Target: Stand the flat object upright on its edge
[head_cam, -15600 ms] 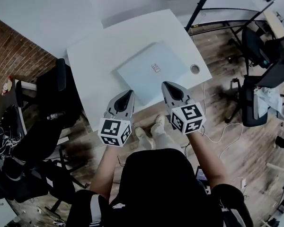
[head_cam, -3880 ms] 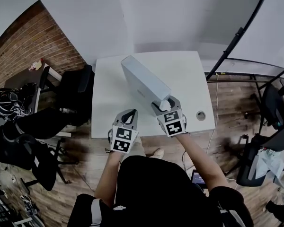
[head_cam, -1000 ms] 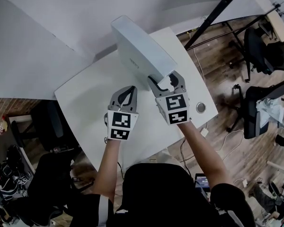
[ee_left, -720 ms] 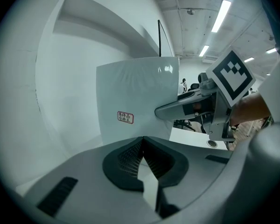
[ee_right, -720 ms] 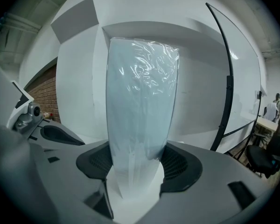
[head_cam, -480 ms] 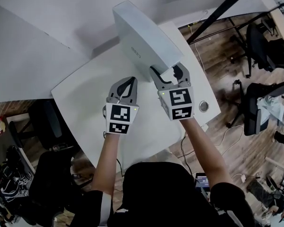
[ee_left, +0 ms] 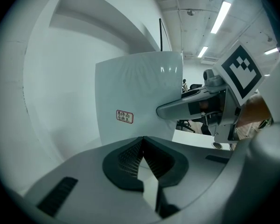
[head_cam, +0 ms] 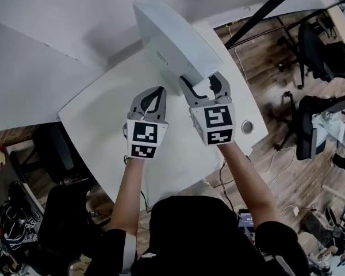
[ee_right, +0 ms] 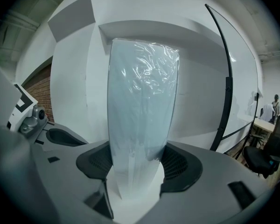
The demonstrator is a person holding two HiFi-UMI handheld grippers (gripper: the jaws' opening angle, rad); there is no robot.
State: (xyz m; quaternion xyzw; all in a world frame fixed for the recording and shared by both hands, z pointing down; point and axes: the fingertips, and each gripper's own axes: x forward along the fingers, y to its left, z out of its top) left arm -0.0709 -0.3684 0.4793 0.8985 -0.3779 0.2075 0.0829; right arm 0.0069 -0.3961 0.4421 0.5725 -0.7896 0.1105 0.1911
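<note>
Box: flat rectangular slab, pale white, wrapped in glossy film that crinkles near the top; a small red-bordered sticker sits on its wide face
Box place: up on its edge, near end between the right jaws, running away from them toward the wall; whether its lower edge touches the table cannot be told
Right gripper: grey moulded plastic with dark ribbed pads, jaws pinching the box's thin end from both sides
Left gripper: same build, jaws pressed together with nothing between them; the box's wide face stands ahead and to their right, apart
Table: smooth white top with rounded corners, under both grippers; a round metal-rimmed hole lies right of the right jaws
Around: black slanted pole, wood-plank floor, black office chairs
In the way: the box fills the space straight ahead of the right jaws and hides the wall behind it
</note>
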